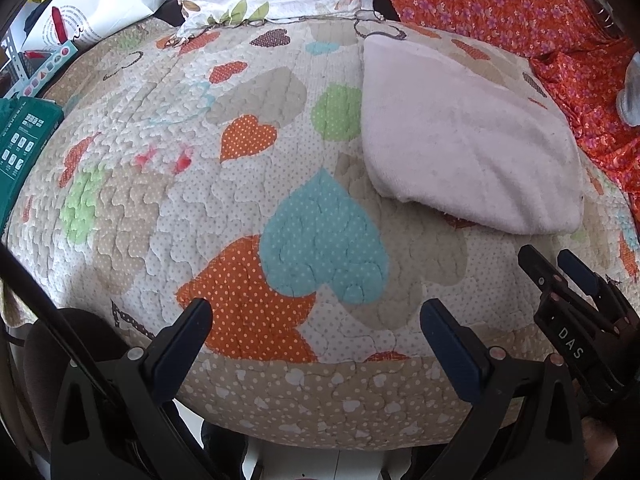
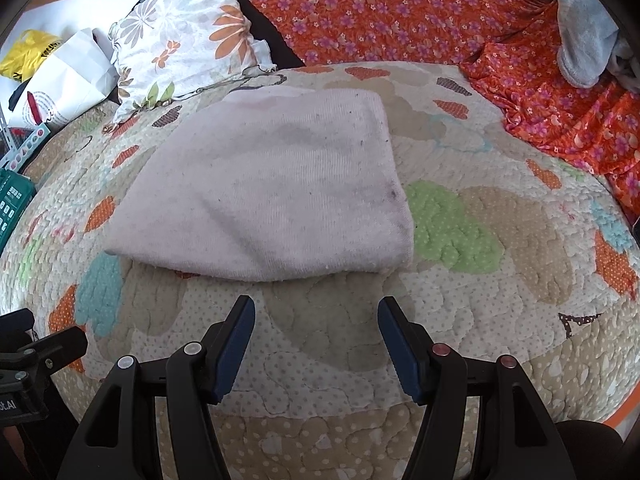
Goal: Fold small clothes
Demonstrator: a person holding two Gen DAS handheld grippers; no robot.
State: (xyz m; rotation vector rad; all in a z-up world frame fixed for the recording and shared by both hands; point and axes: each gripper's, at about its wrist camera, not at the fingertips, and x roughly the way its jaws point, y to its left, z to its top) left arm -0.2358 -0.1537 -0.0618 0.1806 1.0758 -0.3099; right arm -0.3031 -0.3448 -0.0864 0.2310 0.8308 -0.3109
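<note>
**A:** So the workspace is a bed with a heart-patterned quilt (image 2: 460, 320), an orange floral sheet (image 2: 400, 12) bunched at 1 o'clock, a leaf-print pillow (image 2: 188, 36) at 11, plus paper bags (image 2: 72, 76) off the left edge.

**B:** Where's the garment?

**A:** The pale pink cloth (image 2: 272, 188) sits mid-quilt, dead ahead at 12 from the right gripper (image 2: 316, 344) and at 2 o'clock from the left gripper (image 1: 316, 340). It looks folded over at least once already. Both grippers are spread wide with nothing in them, hovering near the quilt's front border.

**B:** Tips for the next fold?

**A:** I'd guess pinch both near corners, only the cloth and not the puffy quilt underneath, lift evenly, and lay edge to edge. That terry-ish fabric looks thick, so I'd press the crease flat.
</note>
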